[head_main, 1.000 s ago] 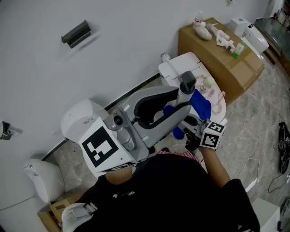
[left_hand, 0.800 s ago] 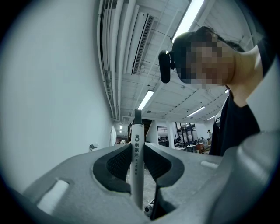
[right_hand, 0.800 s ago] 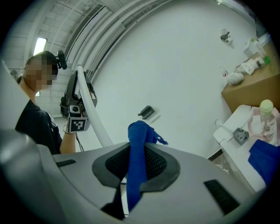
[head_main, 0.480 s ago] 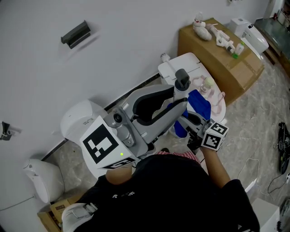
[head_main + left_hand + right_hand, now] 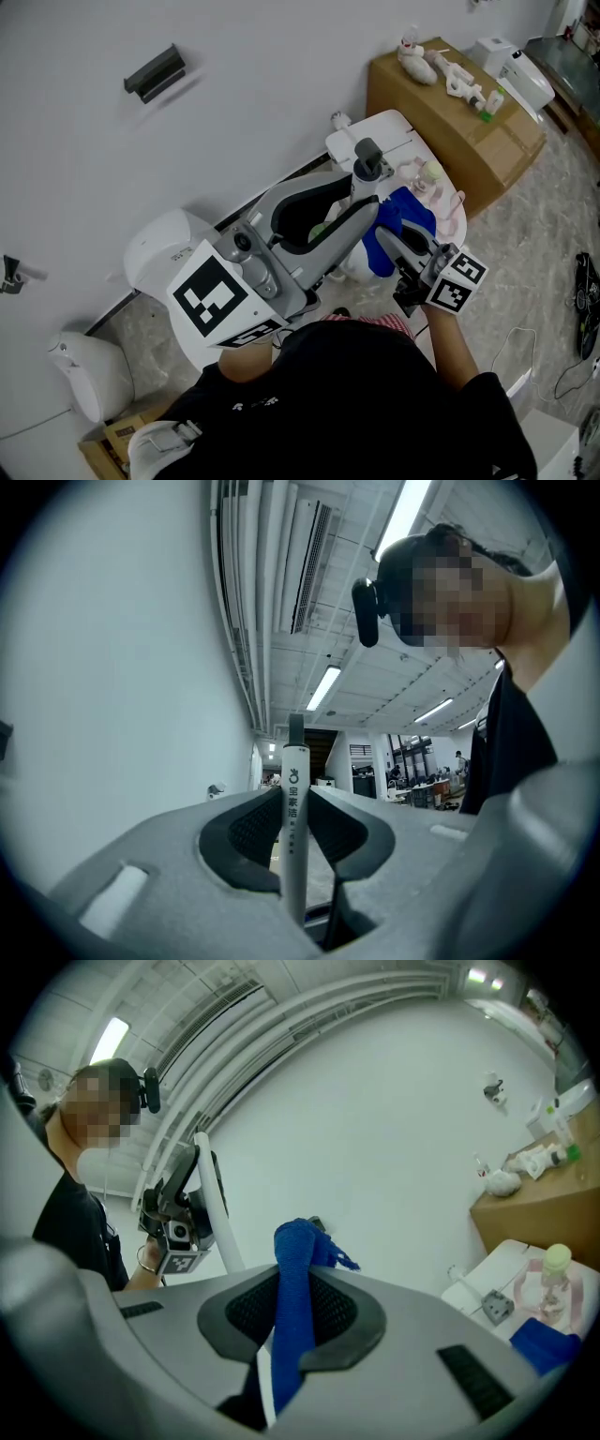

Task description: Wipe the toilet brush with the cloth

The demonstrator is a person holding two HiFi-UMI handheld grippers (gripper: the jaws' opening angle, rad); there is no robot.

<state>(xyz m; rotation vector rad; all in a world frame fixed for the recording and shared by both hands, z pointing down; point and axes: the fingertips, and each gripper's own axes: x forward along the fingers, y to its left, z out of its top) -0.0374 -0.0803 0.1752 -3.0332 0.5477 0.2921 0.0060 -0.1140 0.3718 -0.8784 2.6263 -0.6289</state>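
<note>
The toilet brush's white handle, with a dark grey cap, stands upright between the jaws of my left gripper, which is shut on it. In the head view the left gripper reaches up and right from its marker cube. My right gripper is shut on a bunched blue cloth. In the head view the right gripper holds the cloth right beside the left jaws, just below the cap. The brush head is hidden.
A white toilet stands under both grippers, with a small bottle and another blue piece on its lid. A cardboard box with white items is at the back right. The white wall is close on the left.
The right gripper has risen and rolled a little, bringing the cloth closer to the handle. The handle's cap has shifted slightly up and left in the head view.
</note>
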